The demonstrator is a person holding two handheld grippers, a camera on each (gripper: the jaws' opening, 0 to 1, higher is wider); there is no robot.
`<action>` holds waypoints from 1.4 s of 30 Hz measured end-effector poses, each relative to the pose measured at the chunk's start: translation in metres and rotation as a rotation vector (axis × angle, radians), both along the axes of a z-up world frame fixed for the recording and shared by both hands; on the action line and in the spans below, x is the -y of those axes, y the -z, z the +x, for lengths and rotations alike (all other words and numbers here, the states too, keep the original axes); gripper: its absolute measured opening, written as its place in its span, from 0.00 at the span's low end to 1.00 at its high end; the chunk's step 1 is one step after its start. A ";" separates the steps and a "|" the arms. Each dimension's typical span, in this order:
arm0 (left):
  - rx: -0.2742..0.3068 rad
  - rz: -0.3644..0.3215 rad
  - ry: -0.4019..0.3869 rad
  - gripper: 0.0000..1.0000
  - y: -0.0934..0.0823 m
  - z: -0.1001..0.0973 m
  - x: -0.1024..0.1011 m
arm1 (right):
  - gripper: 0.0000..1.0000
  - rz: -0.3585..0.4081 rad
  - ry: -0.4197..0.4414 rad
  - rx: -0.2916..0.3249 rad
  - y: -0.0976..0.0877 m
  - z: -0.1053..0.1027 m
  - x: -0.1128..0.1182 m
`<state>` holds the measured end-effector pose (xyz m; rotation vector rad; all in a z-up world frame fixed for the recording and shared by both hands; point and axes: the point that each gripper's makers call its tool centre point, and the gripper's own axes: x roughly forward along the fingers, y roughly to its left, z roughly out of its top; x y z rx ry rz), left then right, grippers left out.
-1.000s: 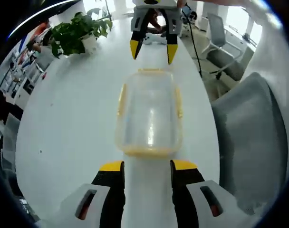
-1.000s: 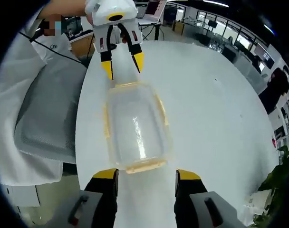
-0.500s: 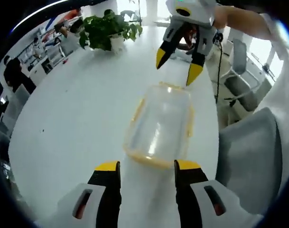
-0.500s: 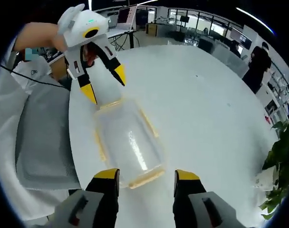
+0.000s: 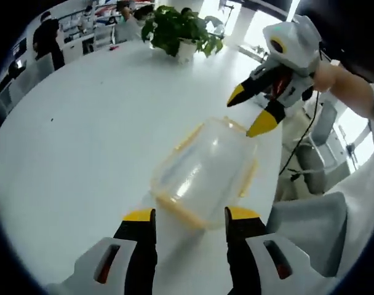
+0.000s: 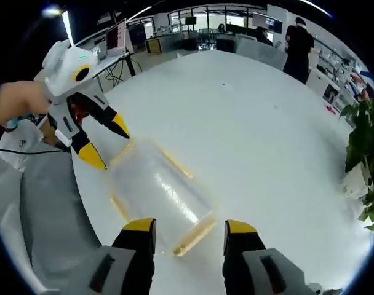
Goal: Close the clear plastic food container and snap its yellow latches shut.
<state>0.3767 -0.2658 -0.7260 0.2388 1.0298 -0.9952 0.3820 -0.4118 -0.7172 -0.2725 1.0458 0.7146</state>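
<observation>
With both grippers' fingers wide at opp ends of the clear container [image 5: 202, 175], we're prob lining up to press its yellow latches [image 5: 175, 212].

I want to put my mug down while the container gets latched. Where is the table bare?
The white table is bare between the clear plastic container with yellow latches and the potted green plant. It is crowded at the container, with the left gripper and right gripper at its two ends.
</observation>
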 end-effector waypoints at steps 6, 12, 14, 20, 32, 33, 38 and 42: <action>-0.096 -0.042 -0.135 0.40 0.006 0.002 0.001 | 0.42 0.017 0.062 -0.063 0.015 -0.003 0.001; -0.085 -0.044 -0.173 0.35 0.006 0.010 0.001 | 0.40 0.065 0.137 -0.128 0.023 -0.006 0.003; -0.089 -0.039 -0.184 0.35 0.007 0.011 0.001 | 0.39 0.078 0.141 -0.134 0.022 -0.006 0.001; -0.128 -0.038 -0.204 0.38 0.014 0.006 0.002 | 0.36 0.110 0.170 -0.178 0.022 -0.009 -0.003; -0.179 -0.061 -0.238 0.37 0.016 0.003 0.006 | 0.38 0.135 0.184 -0.232 0.026 -0.013 -0.008; -0.177 -0.060 -0.234 0.37 0.017 0.002 0.007 | 0.38 0.132 0.186 -0.234 0.026 -0.014 -0.008; -0.178 -0.058 -0.233 0.36 0.017 0.002 0.008 | 0.39 0.131 0.214 -0.247 0.027 -0.014 -0.011; -0.177 -0.060 -0.250 0.35 0.017 0.003 0.009 | 0.39 0.127 0.221 -0.250 0.028 -0.014 -0.012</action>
